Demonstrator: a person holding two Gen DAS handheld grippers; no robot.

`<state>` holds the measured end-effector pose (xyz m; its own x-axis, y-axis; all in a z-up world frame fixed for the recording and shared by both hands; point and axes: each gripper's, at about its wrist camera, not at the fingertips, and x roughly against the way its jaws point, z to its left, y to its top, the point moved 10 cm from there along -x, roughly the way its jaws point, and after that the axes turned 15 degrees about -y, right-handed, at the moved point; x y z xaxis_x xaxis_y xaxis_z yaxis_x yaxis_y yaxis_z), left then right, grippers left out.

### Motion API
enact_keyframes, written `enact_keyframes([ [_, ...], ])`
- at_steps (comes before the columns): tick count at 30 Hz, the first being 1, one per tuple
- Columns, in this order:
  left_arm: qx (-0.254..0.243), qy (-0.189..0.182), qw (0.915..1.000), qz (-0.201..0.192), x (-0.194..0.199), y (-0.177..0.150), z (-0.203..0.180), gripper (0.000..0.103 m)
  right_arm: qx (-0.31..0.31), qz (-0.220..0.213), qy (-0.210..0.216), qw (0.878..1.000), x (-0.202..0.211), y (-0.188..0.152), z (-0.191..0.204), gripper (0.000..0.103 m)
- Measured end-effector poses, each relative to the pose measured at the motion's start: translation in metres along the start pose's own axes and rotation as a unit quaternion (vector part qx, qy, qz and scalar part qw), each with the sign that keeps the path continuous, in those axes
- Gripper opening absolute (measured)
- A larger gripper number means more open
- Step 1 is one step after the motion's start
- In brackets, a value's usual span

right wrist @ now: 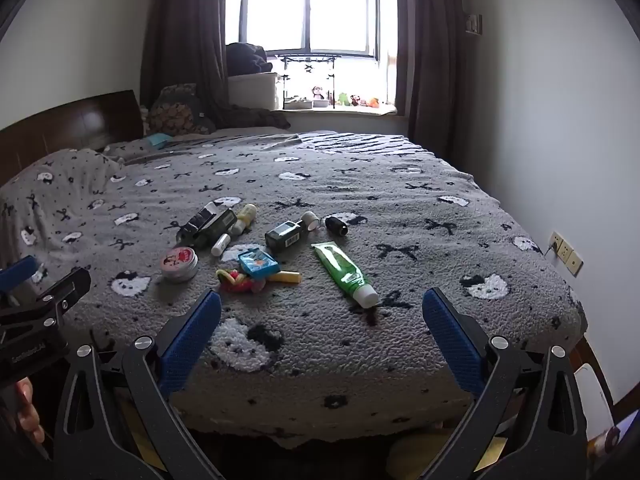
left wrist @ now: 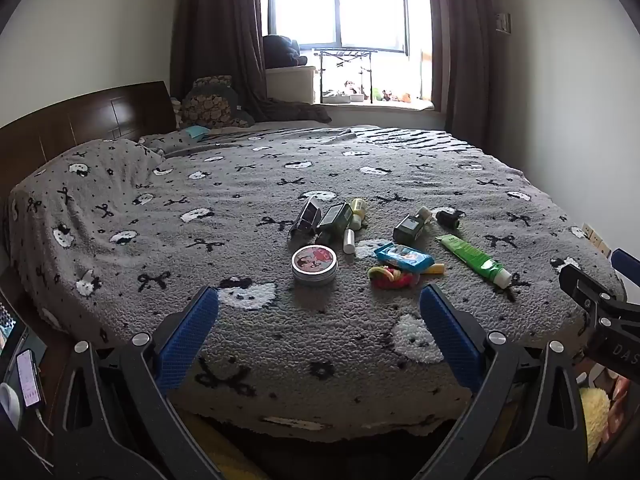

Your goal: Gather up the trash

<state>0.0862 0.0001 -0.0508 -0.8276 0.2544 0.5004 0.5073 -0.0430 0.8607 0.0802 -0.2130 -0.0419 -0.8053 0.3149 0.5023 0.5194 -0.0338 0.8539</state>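
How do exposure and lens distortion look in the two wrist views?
Left wrist view: window blown out white, bed dim, edges bowed by the fisheye. Right wrist view: same blown-out window, dark corner vignetting, green tube still sharp.

**Your 2 handheld grippers**
Your left gripper (left wrist: 319, 300) and right gripper (right wrist: 321, 302) each show 2 blue ribbed pads (left wrist: 188, 336) on black arms fastened with round silver screws (right wrist: 143, 342).

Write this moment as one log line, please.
left gripper open, empty | right gripper open, empty | trash on bed untouched
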Motion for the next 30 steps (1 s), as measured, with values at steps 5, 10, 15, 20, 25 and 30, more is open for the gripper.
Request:
enact_keyframes([
  [5, 0.0, 0.002, 1.0, 0.0, 0.0001, 0.0003, 0.0007, 0.096, -0.003, -0.005, 0.002, 1.0, 0.0014, 0.0034, 0.0002, 0.101],
  [10, 0.001, 0.002, 1.0, -0.002, 0.0013, 0.0016, -0.0009, 0.096, -0.002, -0.007, 0.002, 1.0, 0.0041, 0.002, -0.0002, 0.101],
  [15, 0.003, 0.002, 1.0, -0.003, 0.0012, 0.0028, -0.0011, 0.096, -0.002, -0.005, 0.001, 1.0, 0.0039, 0.005, -0.0012, 0.101],
  [20, 0.0, 0.001, 1.0, -0.004, 0.003, 0.0035, 0.0001, 0.096, -0.001, -0.005, 0.002, 1.0, 0.0029, 0.0046, 0.0, 0.101],
  [25, 0.0, 0.002, 1.0, -0.005, 0.0037, 0.0048, 0.001, 0.096, 0.005, -0.011, 0.008, 1.0, 0.007, 0.0091, 0.0044, 0.101],
  [30, 0.003, 0.004, 1.0, -0.005, 0.0057, 0.0089, 0.0054, 0.096, 0.006, -0.013, 0.009, 1.0, 0.0085, 0.009, 0.0056, 0.101],
])
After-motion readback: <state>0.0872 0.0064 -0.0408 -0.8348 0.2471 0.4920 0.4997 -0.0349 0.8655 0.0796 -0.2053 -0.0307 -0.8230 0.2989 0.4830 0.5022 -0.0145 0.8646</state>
